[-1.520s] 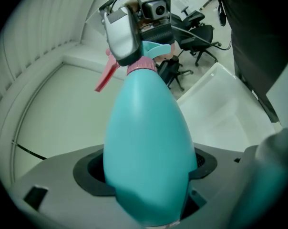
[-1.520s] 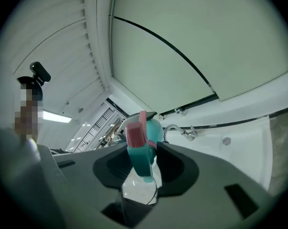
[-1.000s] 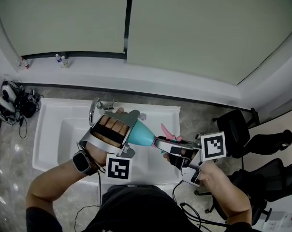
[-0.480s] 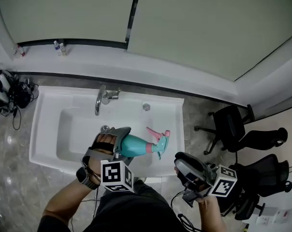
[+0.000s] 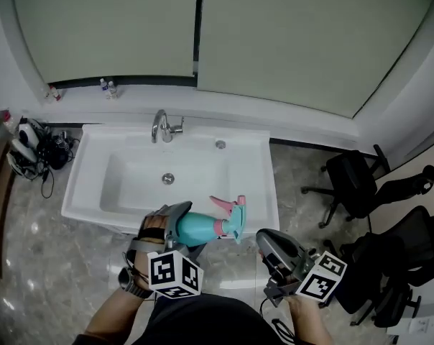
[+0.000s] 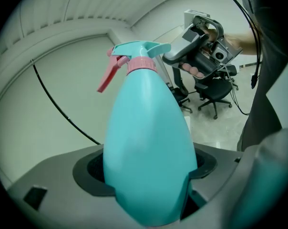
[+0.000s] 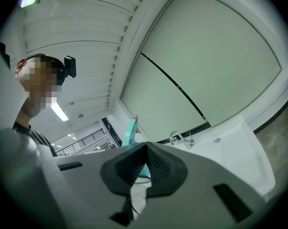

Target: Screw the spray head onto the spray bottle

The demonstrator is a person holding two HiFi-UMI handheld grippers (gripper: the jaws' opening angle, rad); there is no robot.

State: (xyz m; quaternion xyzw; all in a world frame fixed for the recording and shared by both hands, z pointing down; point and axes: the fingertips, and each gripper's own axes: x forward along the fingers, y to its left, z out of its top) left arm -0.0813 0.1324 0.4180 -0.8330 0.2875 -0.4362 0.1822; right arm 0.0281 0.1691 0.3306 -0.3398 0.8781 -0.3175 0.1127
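Observation:
A teal spray bottle (image 5: 200,227) lies sideways over the sink's front rim, gripped round its wide base by my left gripper (image 5: 175,223). In the left gripper view the bottle (image 6: 149,151) fills the middle between the jaws. Its teal spray head (image 6: 137,49) with pink collar and pink trigger sits on the neck. My right gripper (image 5: 269,244) hovers apart, to the right of the spray head (image 5: 233,213). Its jaws have just closed and meet pad to pad with nothing between them (image 7: 143,168). The bottle's top (image 7: 131,129) peeks above them.
A white sink (image 5: 271,192) with a chrome faucet (image 5: 163,126) lies ahead on a grey marble floor. Black office chairs (image 5: 357,182) stand to the right. Cables and gear (image 5: 34,149) lie left of the sink. Small bottles (image 5: 107,87) sit on the back ledge.
The right gripper has let go of the spray head, pulled back to the right and shut. The left gripper has drawn the bottle from over the basin to its front rim.

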